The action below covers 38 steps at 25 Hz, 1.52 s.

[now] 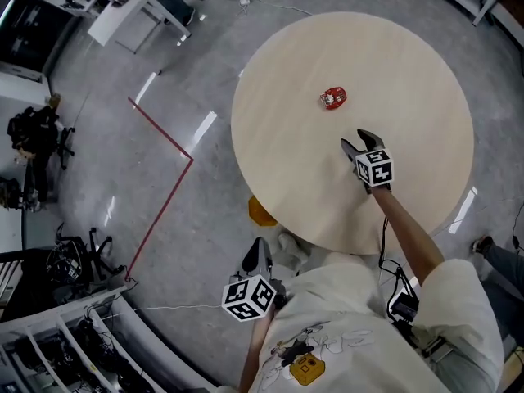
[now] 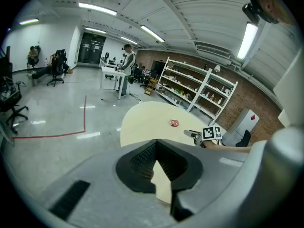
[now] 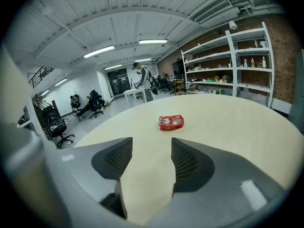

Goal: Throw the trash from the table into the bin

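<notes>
A small red wrapper [image 1: 333,98] lies alone on the round pale table [image 1: 393,72]. My right gripper [image 1: 358,140] hovers over the table a short way on the near side of the wrapper, pointing toward it. In the right gripper view the wrapper [image 3: 171,122] lies straight ahead of the right gripper [image 3: 152,144], whose jaws are open with only bare tabletop [image 3: 228,122] between them. My left gripper [image 1: 259,252] hangs off the table's near-left edge, over the floor. In the left gripper view the left gripper's [image 2: 156,148] tips meet, empty, and the wrapper [image 2: 174,123] shows far off.
An orange object [image 1: 260,212] sits on the floor under the table's near edge. A red tape line [image 1: 164,137] runs across the grey floor at left. Desks [image 1: 135,11] and chairs stand far left; shelves [image 2: 199,91] line the far wall.
</notes>
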{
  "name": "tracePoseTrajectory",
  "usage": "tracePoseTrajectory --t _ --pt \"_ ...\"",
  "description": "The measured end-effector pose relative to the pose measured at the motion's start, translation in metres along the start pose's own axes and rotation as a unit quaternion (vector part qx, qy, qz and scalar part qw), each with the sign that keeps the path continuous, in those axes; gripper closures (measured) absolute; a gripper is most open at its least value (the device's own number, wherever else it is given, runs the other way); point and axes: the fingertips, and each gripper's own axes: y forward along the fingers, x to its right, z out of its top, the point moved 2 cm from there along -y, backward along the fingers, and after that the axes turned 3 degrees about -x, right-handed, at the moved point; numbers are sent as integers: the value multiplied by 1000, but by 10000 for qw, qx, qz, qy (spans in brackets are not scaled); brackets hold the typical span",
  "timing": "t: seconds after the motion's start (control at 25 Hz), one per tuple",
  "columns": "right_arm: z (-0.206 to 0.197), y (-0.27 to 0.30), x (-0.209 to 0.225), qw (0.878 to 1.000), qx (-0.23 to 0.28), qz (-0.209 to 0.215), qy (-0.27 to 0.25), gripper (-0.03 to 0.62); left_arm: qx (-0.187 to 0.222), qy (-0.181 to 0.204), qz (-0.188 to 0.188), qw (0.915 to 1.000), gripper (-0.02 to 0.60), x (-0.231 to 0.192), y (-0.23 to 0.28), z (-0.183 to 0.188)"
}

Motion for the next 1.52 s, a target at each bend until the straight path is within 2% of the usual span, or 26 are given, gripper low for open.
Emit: tracePoseTrajectory --t 0.24,0.6,0.8,1.24,1.52 --pt "16 33 7 9998 -37 -146 -137 310 -84 356 161 9992 575 1 31 8" --pt "48 75 15 9996 45 -224 -155 278 -390 671 -56 9970 575 36 117 24" --pt "45 97 29 9993 50 -350 -114 248 -499 825 -147 9952 575 55 155 25" --pt "37 123 62 9980 -57 -560 -298 189 -632 723 -405 9946 575 86 211 29" --pt "39 141 69 9962 -14 -841 -237 148 -666 896 -542 9923 575 97 221 38"
